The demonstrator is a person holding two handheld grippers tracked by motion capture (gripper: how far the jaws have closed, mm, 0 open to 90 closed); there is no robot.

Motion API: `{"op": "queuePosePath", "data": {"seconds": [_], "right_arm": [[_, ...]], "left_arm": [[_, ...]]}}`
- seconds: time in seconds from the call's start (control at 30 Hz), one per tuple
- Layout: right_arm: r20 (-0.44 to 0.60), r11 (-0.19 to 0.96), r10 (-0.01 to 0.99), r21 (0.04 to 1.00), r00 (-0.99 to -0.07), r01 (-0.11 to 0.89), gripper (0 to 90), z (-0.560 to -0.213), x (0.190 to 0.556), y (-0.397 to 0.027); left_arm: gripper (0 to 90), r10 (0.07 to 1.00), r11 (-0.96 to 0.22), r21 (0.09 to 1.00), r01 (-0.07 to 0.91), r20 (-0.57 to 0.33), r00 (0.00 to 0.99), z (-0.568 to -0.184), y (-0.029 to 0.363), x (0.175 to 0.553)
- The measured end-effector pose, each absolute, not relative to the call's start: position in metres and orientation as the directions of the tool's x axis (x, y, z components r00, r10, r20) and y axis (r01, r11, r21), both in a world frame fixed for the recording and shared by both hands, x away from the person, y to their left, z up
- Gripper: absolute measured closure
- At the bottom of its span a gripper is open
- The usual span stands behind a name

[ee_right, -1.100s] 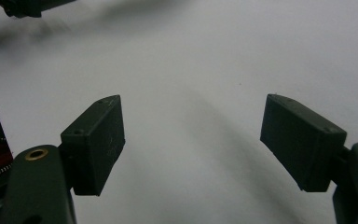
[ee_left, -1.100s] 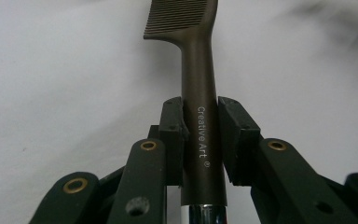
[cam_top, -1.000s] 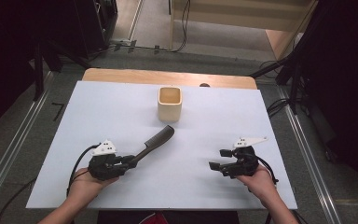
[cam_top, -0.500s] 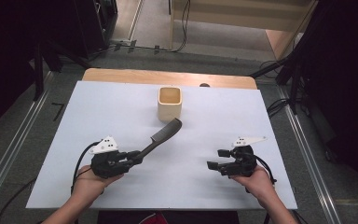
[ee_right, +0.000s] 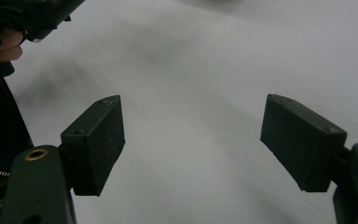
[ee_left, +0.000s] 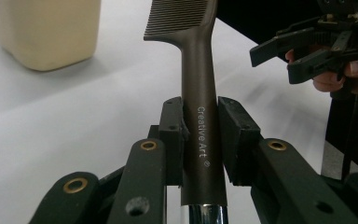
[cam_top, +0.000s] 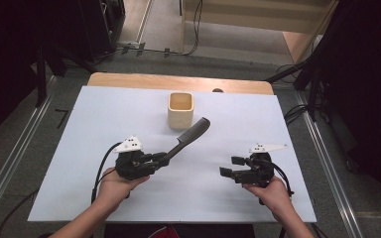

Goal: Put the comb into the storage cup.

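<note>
A dark brown comb (cam_top: 191, 135) with "Creative Art" printed on its handle (ee_left: 200, 121) is clamped in my left gripper (cam_top: 159, 159), which is shut on the handle. The comb's toothed end points up and to the right, lifted off the white table toward the beige cup (cam_top: 180, 110). In the left gripper view the pads press both sides of the handle, and the cup (ee_left: 44, 30) stands at upper left. My right gripper (cam_top: 230, 166) rests low at the right of the table, jaws wide open with nothing between them (ee_right: 193, 140).
The white tabletop (cam_top: 104, 114) has a wooden strip (cam_top: 129, 81) along its far edge. Metal rails run down both sides on the floor. The right hand and its gripper (ee_left: 321, 46) show in the left gripper view at upper right.
My left gripper has carried the comb to the right and slightly up, its tip now nearer the cup. The right gripper has stayed in place.
</note>
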State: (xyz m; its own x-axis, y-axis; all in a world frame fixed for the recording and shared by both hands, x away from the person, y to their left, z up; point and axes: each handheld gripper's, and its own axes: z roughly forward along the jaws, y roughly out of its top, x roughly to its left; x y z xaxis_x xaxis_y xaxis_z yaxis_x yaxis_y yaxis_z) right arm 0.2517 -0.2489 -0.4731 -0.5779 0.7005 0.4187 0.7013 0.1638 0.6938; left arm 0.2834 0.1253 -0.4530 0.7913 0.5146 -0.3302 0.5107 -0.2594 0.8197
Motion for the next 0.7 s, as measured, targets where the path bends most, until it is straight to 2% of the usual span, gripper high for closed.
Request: {"op": "queuePosePath", "data": {"seconds": [0.2,0.7], "right_arm": [[0.423,0.142,0.704,0.703,-0.571,0.697,19.8,-0.468,0.250,-0.245],[0.501,0.010,0.701,0.705,-0.508,0.709,20.7,-0.458,0.249,-0.228]], "left_arm": [[73.8,0.500,-0.270,0.805,0.528,-0.351,0.792,-0.454,0.108,0.290],[73.7,0.457,-0.206,0.774,0.599,-0.465,0.758,-0.456,0.077,0.306]]}}
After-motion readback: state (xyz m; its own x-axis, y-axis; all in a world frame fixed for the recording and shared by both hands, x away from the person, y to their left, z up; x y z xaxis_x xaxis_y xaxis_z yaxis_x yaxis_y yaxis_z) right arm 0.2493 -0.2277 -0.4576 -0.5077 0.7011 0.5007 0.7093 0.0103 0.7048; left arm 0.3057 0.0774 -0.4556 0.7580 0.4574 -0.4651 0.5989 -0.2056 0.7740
